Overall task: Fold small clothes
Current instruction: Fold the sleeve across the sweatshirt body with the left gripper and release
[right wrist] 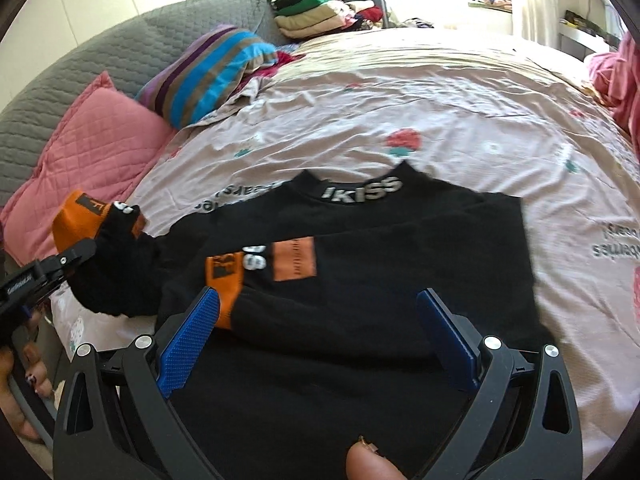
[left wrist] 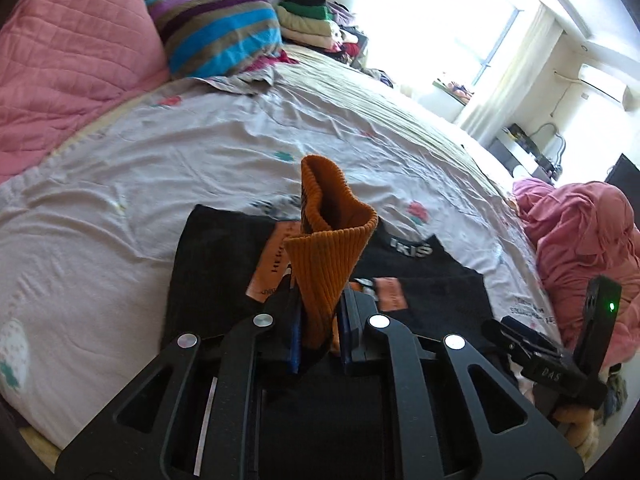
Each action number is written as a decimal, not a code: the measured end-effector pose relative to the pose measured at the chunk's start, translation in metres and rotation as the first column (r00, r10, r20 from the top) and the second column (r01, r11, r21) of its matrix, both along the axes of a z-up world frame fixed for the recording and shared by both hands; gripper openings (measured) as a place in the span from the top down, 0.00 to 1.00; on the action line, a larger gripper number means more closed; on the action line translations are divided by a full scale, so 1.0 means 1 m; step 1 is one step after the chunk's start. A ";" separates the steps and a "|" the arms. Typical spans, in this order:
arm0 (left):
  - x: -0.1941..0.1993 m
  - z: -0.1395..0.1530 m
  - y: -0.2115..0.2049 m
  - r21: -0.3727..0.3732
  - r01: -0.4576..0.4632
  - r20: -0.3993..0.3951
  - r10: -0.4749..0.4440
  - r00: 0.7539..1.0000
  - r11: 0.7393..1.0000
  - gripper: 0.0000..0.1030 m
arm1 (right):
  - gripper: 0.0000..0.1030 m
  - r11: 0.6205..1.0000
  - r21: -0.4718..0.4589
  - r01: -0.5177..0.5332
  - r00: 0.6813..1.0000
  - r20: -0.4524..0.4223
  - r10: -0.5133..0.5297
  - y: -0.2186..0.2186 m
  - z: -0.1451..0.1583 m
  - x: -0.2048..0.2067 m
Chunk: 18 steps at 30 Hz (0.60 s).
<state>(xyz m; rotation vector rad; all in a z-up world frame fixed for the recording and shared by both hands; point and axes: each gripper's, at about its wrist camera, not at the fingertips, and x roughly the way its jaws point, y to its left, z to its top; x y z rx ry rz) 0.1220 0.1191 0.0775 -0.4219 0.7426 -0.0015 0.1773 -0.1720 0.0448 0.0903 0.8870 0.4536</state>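
A black sweater (right wrist: 380,272) with a white-lettered collar lies flat on the bed sheet (right wrist: 440,128). One sleeve is folded across its chest, and that sleeve's orange cuff (right wrist: 224,280) lies by my right gripper's left pad. My right gripper (right wrist: 320,320) hovers open over the sweater's lower part, with nothing pinched between its blue pads (right wrist: 188,336). My left gripper (left wrist: 318,308) is shut on the other sleeve's orange ribbed cuff (left wrist: 328,248), which stands up out of the jaws. In the right wrist view the left gripper (right wrist: 76,256) holds this sleeve (right wrist: 116,264) lifted at the sweater's left side.
A pink quilted pillow (right wrist: 96,152) and a striped pillow (right wrist: 212,68) lie at the bed's head against a grey padded headboard (right wrist: 120,40). Folded clothes (right wrist: 320,12) are stacked beyond them. A pink crumpled blanket (left wrist: 576,240) lies at the bed's right edge.
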 end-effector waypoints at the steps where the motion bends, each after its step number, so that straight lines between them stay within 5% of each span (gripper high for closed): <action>1: 0.002 0.001 -0.007 0.007 0.004 -0.001 -0.004 1.000 1.000 0.93 | 0.05 1.000 0.009 0.003 1.000 0.005 -0.003 -0.010 0.001 -0.002; 18: 0.036 -0.006 -0.105 0.031 0.115 -0.043 -0.114 0.993 0.993 0.93 | 0.05 0.989 0.131 0.071 0.997 0.021 -0.074 -0.095 0.003 -0.016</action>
